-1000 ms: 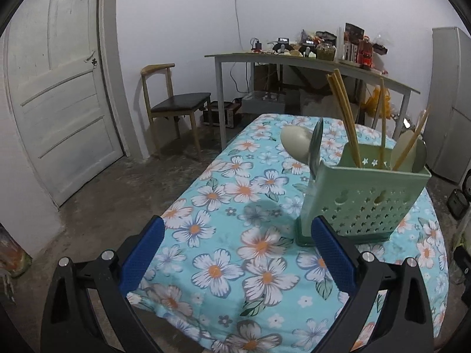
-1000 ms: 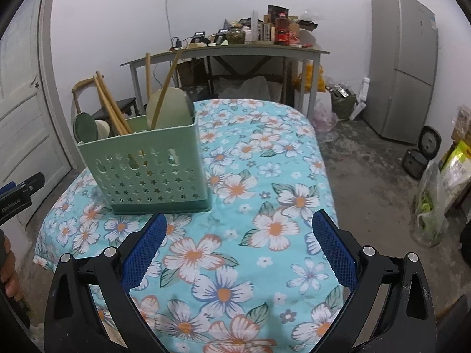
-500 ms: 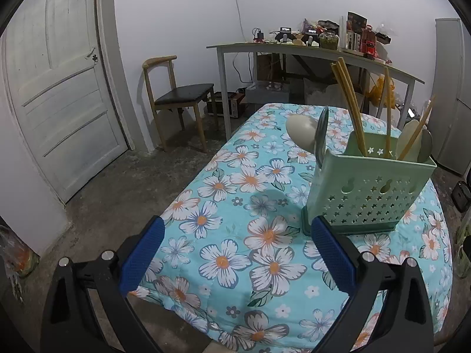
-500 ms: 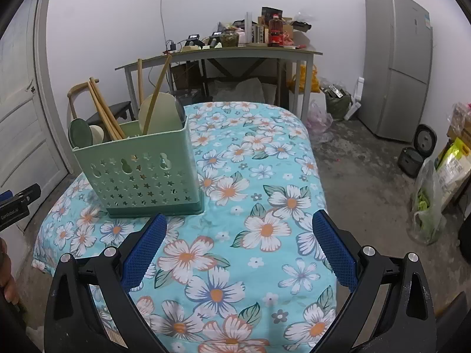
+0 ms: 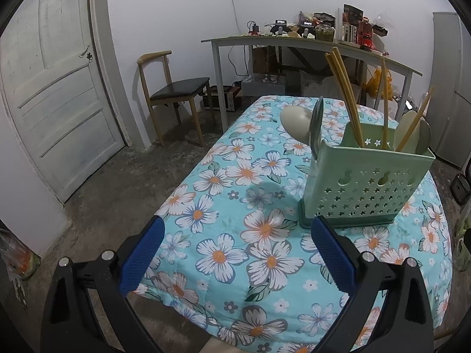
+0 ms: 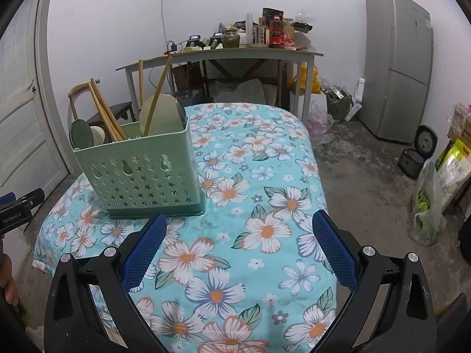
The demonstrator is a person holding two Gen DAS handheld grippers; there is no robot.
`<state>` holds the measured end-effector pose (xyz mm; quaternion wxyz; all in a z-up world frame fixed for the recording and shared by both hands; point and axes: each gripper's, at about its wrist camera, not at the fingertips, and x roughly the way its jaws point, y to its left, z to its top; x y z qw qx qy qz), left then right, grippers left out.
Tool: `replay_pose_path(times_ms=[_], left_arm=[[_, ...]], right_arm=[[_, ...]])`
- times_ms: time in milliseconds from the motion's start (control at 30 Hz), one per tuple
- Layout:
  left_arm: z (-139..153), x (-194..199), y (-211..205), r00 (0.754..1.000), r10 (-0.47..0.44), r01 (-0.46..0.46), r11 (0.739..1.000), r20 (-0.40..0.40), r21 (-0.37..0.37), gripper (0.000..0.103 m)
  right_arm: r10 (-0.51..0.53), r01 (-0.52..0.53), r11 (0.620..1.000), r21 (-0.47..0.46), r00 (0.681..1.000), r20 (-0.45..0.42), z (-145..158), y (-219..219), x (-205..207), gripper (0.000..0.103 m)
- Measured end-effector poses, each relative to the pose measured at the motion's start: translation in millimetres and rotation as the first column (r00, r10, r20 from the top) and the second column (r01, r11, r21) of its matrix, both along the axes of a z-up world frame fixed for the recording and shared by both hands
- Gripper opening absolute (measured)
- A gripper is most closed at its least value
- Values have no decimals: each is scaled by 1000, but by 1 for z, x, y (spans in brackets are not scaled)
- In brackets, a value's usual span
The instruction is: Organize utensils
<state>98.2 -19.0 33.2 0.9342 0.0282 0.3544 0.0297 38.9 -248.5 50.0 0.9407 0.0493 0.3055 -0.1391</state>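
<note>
Pale green plastic utensil caddy (image 5: 362,188), rectangular, walls pierced with star and gourd cut-outs; stands upright right of centre in the left wrist view, left of centre in the right. Contents: tan wooden chopsticks (image 5: 344,100), cream and grey-green spoons (image 5: 297,123), bowls up.
Left gripper (image 5: 237,253): black frame, blue ribbed pads, fingers spread wide, holding nothing.
Right gripper (image 6: 240,248): same build, wide apart, nothing held.
Surface: turquoise quilted tablecloth (image 6: 259,194) with white-and-orange flowers.
Room: bare concrete floor (image 5: 117,176), white panelled door (image 5: 50,88), wooden chair (image 5: 173,88) with black seat, cluttered grey table (image 6: 223,56), grey refrigerator (image 6: 397,67) at upper right.
</note>
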Motion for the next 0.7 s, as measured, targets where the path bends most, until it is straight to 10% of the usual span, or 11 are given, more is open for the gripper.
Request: replay_pose_path(times_ms=[700], left_arm=[[-5, 1, -8, 998, -47, 47, 999, -28, 7, 98]], right_arm=[[9, -9, 1000, 3, 1000, -1, 0, 0, 2, 95]])
